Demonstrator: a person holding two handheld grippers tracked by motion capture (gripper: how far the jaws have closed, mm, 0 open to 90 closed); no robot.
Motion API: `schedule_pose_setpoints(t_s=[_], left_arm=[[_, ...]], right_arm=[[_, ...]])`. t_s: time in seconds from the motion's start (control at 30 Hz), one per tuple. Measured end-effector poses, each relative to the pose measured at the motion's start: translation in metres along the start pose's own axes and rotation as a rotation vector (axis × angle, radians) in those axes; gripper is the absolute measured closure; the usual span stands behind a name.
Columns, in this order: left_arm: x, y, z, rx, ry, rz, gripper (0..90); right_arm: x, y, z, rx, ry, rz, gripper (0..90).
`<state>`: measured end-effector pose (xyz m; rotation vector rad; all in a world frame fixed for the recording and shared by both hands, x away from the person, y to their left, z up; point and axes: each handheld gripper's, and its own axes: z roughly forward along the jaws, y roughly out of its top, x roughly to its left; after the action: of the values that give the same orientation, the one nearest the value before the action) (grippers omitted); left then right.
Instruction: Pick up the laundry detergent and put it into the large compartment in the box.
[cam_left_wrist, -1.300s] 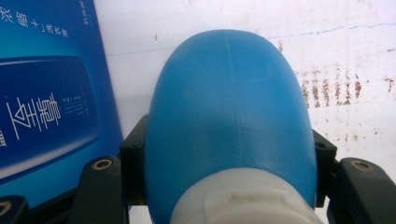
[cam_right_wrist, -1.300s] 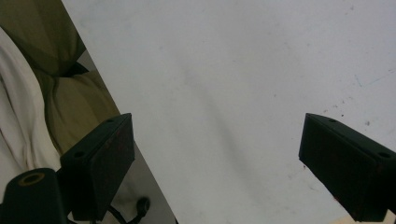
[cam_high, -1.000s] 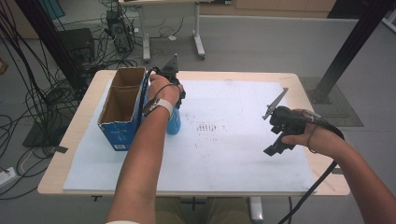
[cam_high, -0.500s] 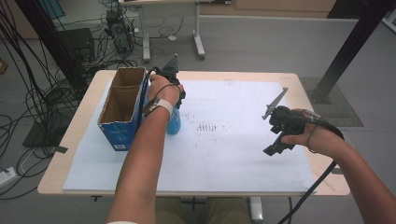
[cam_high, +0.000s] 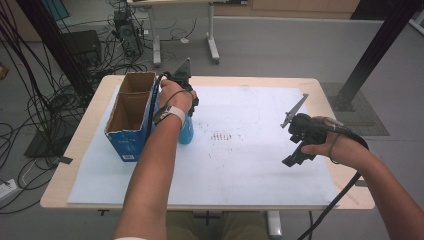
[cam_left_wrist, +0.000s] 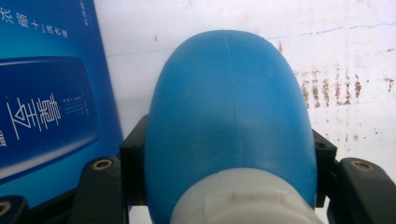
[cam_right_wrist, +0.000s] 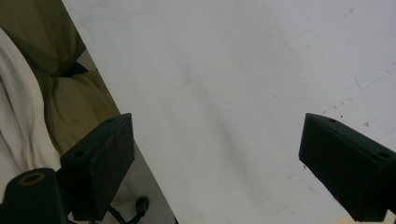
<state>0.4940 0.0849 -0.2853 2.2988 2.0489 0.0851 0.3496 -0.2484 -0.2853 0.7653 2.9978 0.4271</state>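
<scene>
A blue plastic bottle (cam_left_wrist: 229, 93) with a white collar stands upright on the white sheet (cam_high: 250, 165), right beside an open blue cardboard box (cam_high: 127, 117). My left gripper (cam_left_wrist: 228, 144) comes down over the bottle from above, and its black jaws press on both sides of the bottle's shoulder. In the high view the left gripper (cam_high: 190, 107) sits over the bottle (cam_high: 186, 132), under the person's hand. My right gripper (cam_high: 295, 147) hovers low over the sheet at the right. In its own view the right gripper (cam_right_wrist: 219, 140) has its jaws wide apart with nothing between them.
The box (cam_left_wrist: 46, 102) has two open compartments and stands near the table's left edge (cam_high: 75, 150). Faint brown marks (cam_high: 222, 136) dot the sheet's middle. Cables, a black post (cam_high: 370, 55) and another table's legs stand on the floor beyond.
</scene>
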Motion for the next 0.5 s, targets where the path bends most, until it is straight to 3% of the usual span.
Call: schedule_pose_setpoints(t_s=[0.5], left_arm=[[-0.0001, 0.0000, 0.0001, -0.005, 0.002, 0.002, 38.1]], right_arm=[[-0.0004, -0.0003, -0.0002, 0.003, -0.001, 0.002, 10.6]])
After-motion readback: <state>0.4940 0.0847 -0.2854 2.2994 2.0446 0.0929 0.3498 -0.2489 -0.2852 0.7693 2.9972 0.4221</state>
